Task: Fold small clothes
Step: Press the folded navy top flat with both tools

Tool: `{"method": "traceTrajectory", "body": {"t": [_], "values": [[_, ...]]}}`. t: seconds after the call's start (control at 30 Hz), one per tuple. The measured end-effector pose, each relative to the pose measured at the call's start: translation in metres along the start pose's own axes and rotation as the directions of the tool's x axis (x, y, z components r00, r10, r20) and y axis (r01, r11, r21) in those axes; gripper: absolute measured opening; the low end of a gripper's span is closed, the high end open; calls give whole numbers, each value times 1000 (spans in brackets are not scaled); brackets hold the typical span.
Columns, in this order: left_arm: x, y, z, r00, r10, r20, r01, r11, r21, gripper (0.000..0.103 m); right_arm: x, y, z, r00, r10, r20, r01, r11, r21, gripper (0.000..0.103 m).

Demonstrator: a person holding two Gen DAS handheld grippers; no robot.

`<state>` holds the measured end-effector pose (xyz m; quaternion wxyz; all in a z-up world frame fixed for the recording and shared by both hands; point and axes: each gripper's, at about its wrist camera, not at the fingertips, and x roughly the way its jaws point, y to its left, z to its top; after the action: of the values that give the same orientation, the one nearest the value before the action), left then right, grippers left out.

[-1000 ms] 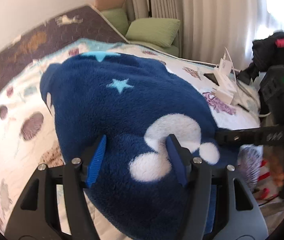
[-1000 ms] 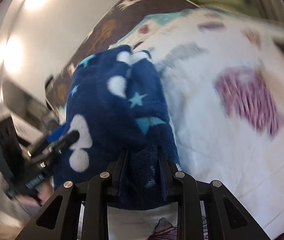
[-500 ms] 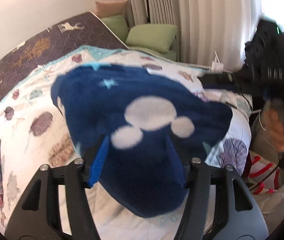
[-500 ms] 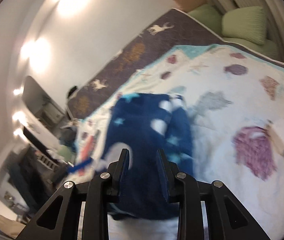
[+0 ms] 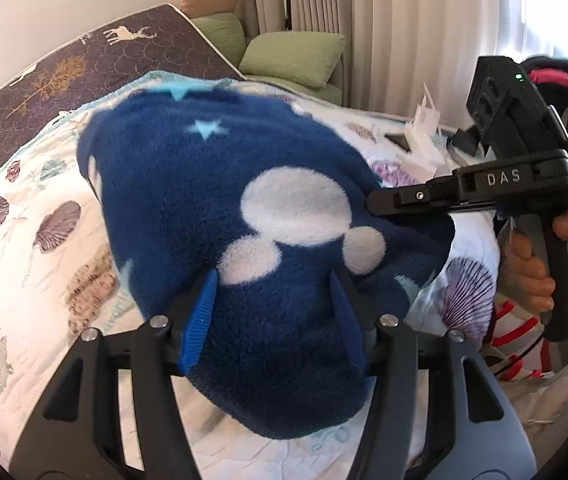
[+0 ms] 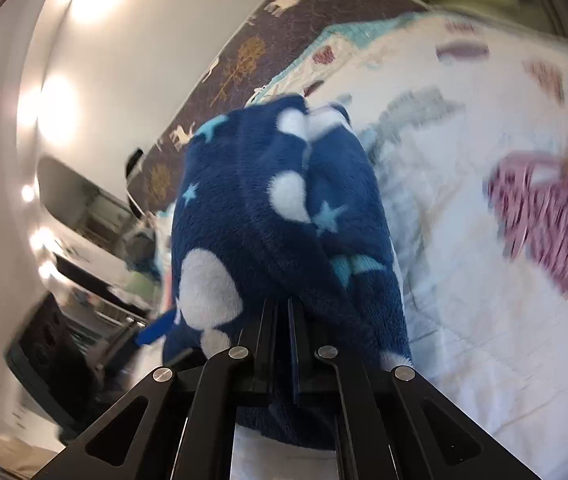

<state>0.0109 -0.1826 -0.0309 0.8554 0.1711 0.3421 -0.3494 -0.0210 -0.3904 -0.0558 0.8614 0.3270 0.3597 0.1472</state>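
**Both grippers clamp a blue fleece garment above the bed**

Left gripper (image 5: 274,312) has its blue-padded fingers (image 5: 200,320) set half apart, squeezing a thick bunch of the blue fleece garment (image 5: 220,184) between them. That bunch fills the whole gap and bulges out in front and below. Right gripper (image 6: 282,312) has its jaws pressed together, pinching a thin fold of the same garment at its near end; in the left wrist view it reaches in from the right side, held by a hand (image 5: 531,264) wrapped round its handle, and its tip meets the fleece beside a large white mouse-head print.

Dark blue with pale stars and white patches, the garment is bunched into a rounded heap stretching away from both grippers over the bed (image 5: 32,208), towards the near right corner of the white quilt printed with shells. Whether its far end rests on the quilt cannot be told. At the bed's far edge lie two green cushions (image 5: 291,56) before pale curtains (image 5: 395,32). The right wrist view is motion-blurred.
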Motion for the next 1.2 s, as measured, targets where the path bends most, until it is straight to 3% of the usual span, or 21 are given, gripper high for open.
{"method": "traceTrajectory", "body": {"t": [0.13, 0.2, 0.27, 0.3, 0.37, 0.47, 0.53, 0.63, 0.9, 1.0, 1.07, 1.13, 1.2], "values": [[-24, 11, 23, 995, 14, 99, -12, 1000, -20, 58, -19, 45, 23, 995, -32, 94, 49, 981, -185, 12], [-30, 16, 40, 988, 35, 151, -33, 999, -16, 58, -22, 62, 39, 989, -28, 142, 60, 973, -223, 23], [-24, 23, 58, 983, 68, 169, -67, 998, -13, 58, -17, 77, 54, 981, -39, 192, 87, 966, -245, 47], [-16, 30, 67, 984, 78, 161, -76, 997, -21, 58, -13, 80, 61, 978, -48, 203, 99, 963, -252, 50], [7, 45, 76, 990, 86, 110, -78, 994, -71, 58, 4, 83, 71, 979, -100, 177, 141, 961, -237, 50], [57, 73, 69, 1000, -6, -4, 5, 984, -176, 58, 41, 63, 76, 989, -135, 66, 145, 972, -184, 48], [85, 83, 52, 998, -69, -6, 67, 979, -193, 59, 72, 34, 69, 981, -195, 1, 193, 970, -146, 45], [96, 90, 44, 992, -128, 12, 127, 959, -254, 59, 90, 17, 63, 978, -208, 18, 208, 964, -166, 45], [68, 78, 62, 998, -69, 6, 69, 977, -203, 59, 73, 32, 80, 981, -193, -27, 187, 970, -156, 45], [40, 80, 80, 996, -30, 88, 43, 989, -143, 59, 45, 59, 107, 991, -130, 29, 133, 971, -199, 46], [32, 88, 94, 992, 28, 125, -12, 992, -125, 64, 41, 74, 123, 988, -137, 71, 151, 956, -253, 51], [40, 103, 104, 991, 77, 106, -60, 986, -158, 65, 52, 83, 138, 983, -165, 75, 180, 945, -272, 51], [58, 123, 107, 996, 67, 60, -51, 969, -240, 64, 74, 81, 150, 989, -146, 28, 148, 958, -246, 51]]}}
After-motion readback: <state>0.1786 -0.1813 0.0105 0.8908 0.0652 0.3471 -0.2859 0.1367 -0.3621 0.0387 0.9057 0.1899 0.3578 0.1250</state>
